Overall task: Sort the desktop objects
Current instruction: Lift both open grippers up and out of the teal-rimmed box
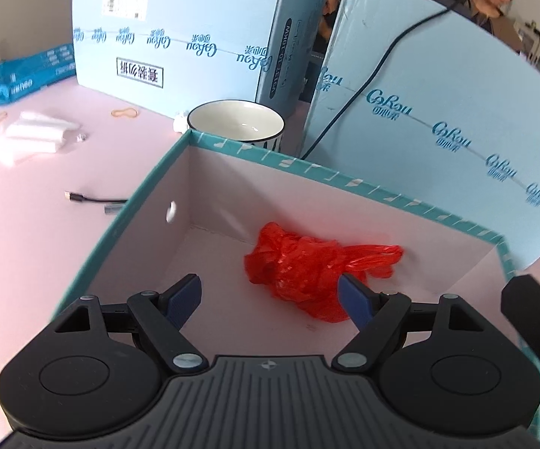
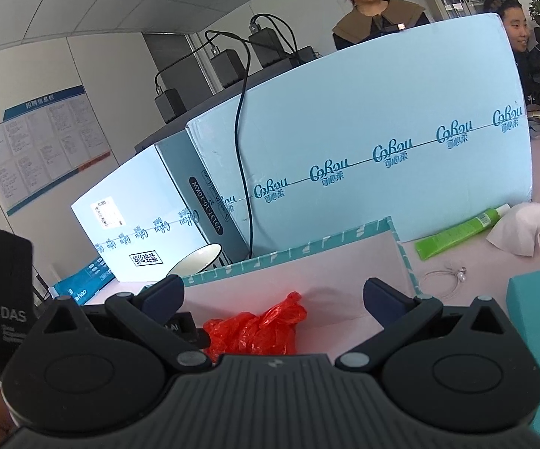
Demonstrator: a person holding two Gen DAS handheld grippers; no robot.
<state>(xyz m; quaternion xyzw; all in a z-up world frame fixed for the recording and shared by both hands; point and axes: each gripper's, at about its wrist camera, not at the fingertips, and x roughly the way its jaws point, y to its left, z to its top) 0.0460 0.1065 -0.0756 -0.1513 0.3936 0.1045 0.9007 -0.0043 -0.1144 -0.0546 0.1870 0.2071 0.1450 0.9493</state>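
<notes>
A crumpled red plastic bag (image 1: 307, 269) lies on the floor of an open teal-rimmed box (image 1: 344, 181), near its far wall. My left gripper (image 1: 270, 297) is open above the box's near side, its right finger beside the bag, holding nothing. My right gripper (image 2: 273, 295) is open and empty above the same box (image 2: 307, 247), with the red bag (image 2: 258, 329) just below and ahead of it. A green tube (image 2: 460, 230), a white cloth (image 2: 531, 228) and a small ring on a string (image 2: 453, 275) lie on the table right of the box.
A white mug (image 1: 236, 123) stands behind the box. Two large light-blue cartons (image 1: 180, 33) wall off the back. White tissues (image 1: 30, 134), rubber bands (image 1: 124, 113), a short black cable (image 1: 94, 199) and a blue pack (image 1: 27, 75) lie at left. A teal lid (image 2: 539, 314) is at right.
</notes>
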